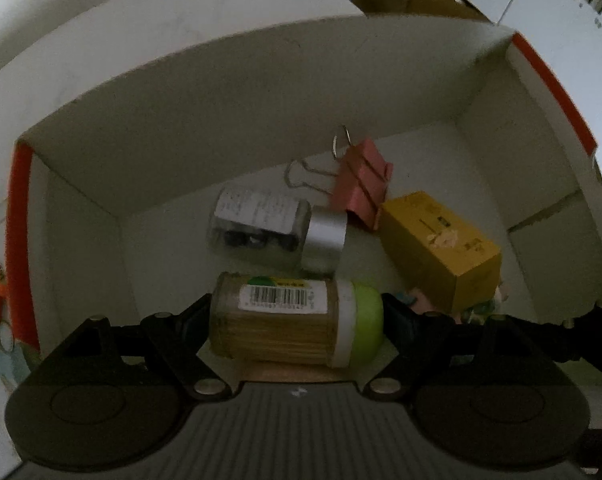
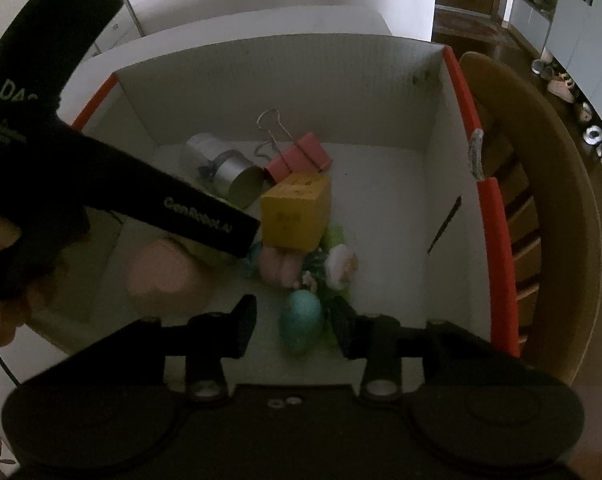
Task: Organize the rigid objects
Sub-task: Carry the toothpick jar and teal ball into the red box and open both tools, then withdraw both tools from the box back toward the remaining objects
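Note:
In the left wrist view my left gripper (image 1: 295, 320) is shut on a toothpick jar (image 1: 285, 324) with a green cap, gripped end to end and lying sideways, low inside a white box (image 1: 181, 120) with orange rims. In the right wrist view my right gripper (image 2: 293, 322) stands open over the same box (image 2: 341, 80). A teal egg (image 2: 303, 316) lies on the floor between its fingertips, with a gap on each side. The left gripper's black body (image 2: 181, 208) reaches in from the left, held by a person's hand (image 2: 1, 240).
On the box floor lie a clear jar with a silver lid (image 1: 261, 228), a pink binder clip (image 1: 361, 184), a yellow carton (image 1: 437, 244), small pink eggs (image 2: 277, 268) and a blurred pale pink round thing (image 2: 165, 276). A wooden chair (image 2: 549, 200) stands to the right of the box.

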`<move>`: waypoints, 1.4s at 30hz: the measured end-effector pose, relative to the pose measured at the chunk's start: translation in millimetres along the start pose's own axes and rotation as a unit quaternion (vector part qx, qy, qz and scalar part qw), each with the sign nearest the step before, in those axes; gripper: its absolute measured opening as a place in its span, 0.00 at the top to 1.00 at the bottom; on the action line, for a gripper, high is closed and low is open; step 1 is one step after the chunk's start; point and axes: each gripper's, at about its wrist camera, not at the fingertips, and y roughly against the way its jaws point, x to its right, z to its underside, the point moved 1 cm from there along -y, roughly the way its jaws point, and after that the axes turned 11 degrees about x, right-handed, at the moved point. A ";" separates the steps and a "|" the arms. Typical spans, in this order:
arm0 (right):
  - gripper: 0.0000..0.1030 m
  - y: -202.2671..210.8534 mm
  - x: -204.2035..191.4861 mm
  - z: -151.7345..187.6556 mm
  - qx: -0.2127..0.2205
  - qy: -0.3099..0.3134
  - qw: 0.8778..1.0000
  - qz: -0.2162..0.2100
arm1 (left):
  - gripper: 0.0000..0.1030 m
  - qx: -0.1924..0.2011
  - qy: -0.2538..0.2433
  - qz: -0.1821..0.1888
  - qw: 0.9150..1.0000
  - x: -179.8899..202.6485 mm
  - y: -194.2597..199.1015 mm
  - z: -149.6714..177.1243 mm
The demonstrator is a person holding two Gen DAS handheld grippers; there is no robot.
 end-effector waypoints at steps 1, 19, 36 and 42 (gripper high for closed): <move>0.59 1.5 0.3 -0.6 0.002 -0.003 1.000 -0.001 | 0.16 0.003 0.001 0.000 1.000 0.2 2.0 -0.2; 0.33 53.7 -8.0 0.1 0.058 0.006 0.998 -0.026 | 0.16 0.122 0.028 0.009 0.992 -5.7 89.9 11.4; 0.10 99.7 -28.5 1.8 0.129 -0.007 0.991 -0.042 | 0.16 0.224 0.024 0.019 0.974 -17.6 174.9 61.7; 0.01 116.2 -43.4 6.5 0.167 -0.004 0.985 -0.054 | 0.15 0.252 0.010 0.014 0.967 -25.9 196.9 80.1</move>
